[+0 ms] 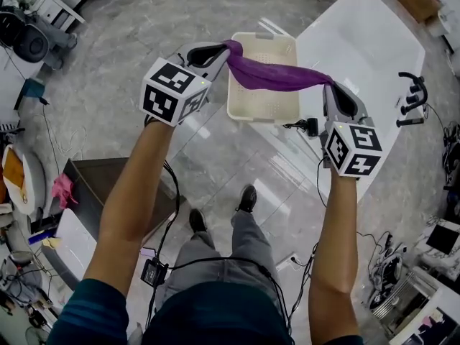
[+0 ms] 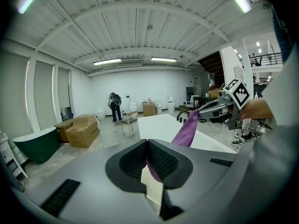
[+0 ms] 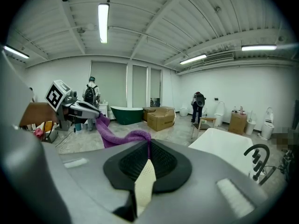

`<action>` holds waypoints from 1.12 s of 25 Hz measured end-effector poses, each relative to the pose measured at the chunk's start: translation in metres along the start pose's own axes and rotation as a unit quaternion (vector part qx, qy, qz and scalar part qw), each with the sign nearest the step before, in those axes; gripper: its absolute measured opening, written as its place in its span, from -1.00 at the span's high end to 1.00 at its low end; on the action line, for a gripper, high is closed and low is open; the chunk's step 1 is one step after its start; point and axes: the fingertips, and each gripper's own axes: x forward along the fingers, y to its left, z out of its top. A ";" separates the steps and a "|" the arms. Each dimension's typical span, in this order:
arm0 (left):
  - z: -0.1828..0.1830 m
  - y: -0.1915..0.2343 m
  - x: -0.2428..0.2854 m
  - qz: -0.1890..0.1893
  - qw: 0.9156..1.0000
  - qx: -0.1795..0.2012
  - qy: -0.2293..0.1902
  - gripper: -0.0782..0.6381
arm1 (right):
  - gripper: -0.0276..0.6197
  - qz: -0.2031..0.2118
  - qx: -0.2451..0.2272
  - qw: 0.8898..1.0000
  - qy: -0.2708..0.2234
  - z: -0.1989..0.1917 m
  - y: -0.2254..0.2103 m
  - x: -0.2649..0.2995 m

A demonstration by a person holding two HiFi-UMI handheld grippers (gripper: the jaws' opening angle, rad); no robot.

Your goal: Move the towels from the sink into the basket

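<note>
So both grippers are clamped tight on the same purple towel [image 1: 277, 76]. The left gripper [image 1: 221, 49] has one end and the right gripper [image 1: 331, 88] the other, each with just a thin bit of cloth pinched between its pads. The towel is strung out in the air between them with a slight sag. In the head view it crosses the cream basket [image 1: 233, 92] from its left rim to past its right rim.

The basket sits on the grey floor [image 1: 215, 157], its right edge just beside the left edge of the white sink [image 1: 359, 42]. There's open floor along the basket's left and near sides. A black faucet [image 1: 411, 99] sticks up at the sink's right edge, and a brown box [image 1: 93, 185] is down left, well apart from the basket.
</note>
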 end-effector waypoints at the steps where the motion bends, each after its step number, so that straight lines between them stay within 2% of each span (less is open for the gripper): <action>1: -0.005 0.000 0.006 0.000 1.000 -0.004 0.003 0.73 | 0.85 0.000 0.001 1.000 0.003 -0.006 -0.003 0.004; 15: -0.078 -0.008 0.079 -0.007 0.998 -0.028 0.047 0.73 | 0.85 0.005 0.009 0.999 0.041 -0.084 -0.029 0.053; 28: -0.149 -0.009 0.120 -0.008 0.995 -0.045 0.093 0.73 | 0.85 0.026 0.008 0.997 0.078 -0.148 -0.028 0.094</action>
